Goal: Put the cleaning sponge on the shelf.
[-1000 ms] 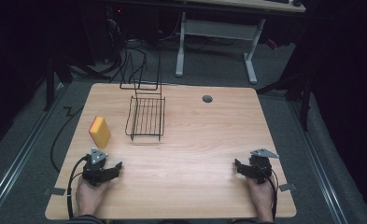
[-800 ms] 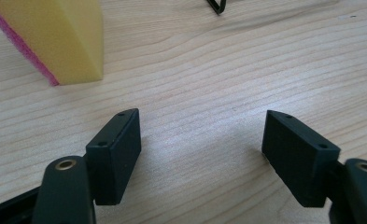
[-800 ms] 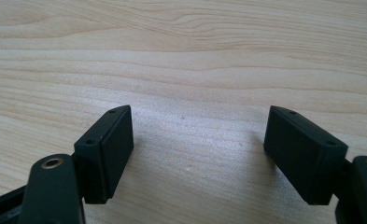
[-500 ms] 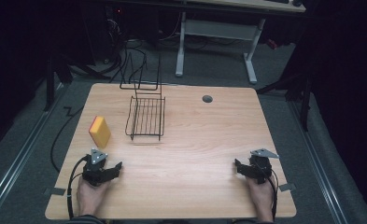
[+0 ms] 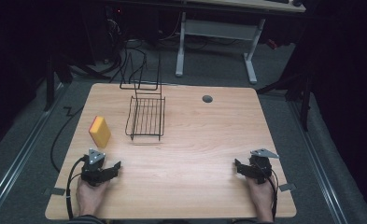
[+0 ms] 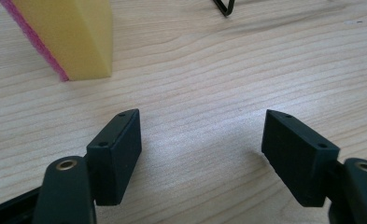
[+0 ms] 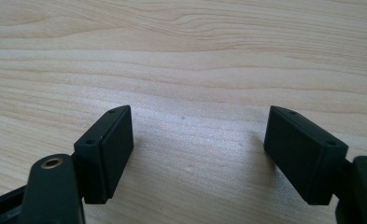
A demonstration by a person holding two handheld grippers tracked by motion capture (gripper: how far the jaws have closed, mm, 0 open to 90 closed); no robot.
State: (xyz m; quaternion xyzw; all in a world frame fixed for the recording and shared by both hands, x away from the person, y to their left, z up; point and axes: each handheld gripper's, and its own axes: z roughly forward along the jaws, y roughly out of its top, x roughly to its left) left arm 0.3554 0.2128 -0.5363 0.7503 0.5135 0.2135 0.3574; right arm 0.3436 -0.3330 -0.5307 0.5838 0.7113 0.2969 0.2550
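A yellow sponge [image 5: 99,131] with a pink scouring side stands on the wooden table [image 5: 195,140] at the left, and its corner shows in the left gripper view [image 6: 74,37]. A black wire rack [image 5: 146,116] sits right of it, toward the back. My left gripper [image 5: 113,169] rests low on the table just in front of the sponge, jaws wide apart over bare wood [image 6: 202,140]. At the front right my right gripper [image 5: 239,166] lies on the table, also open with nothing between its jaws [image 7: 200,140].
A round grey cable hole [image 5: 207,99] sits near the table's back edge. Behind the table stand a white desk frame [image 5: 218,32] and cables on the floor. A black cable [image 5: 62,135] hangs off the table's left edge.
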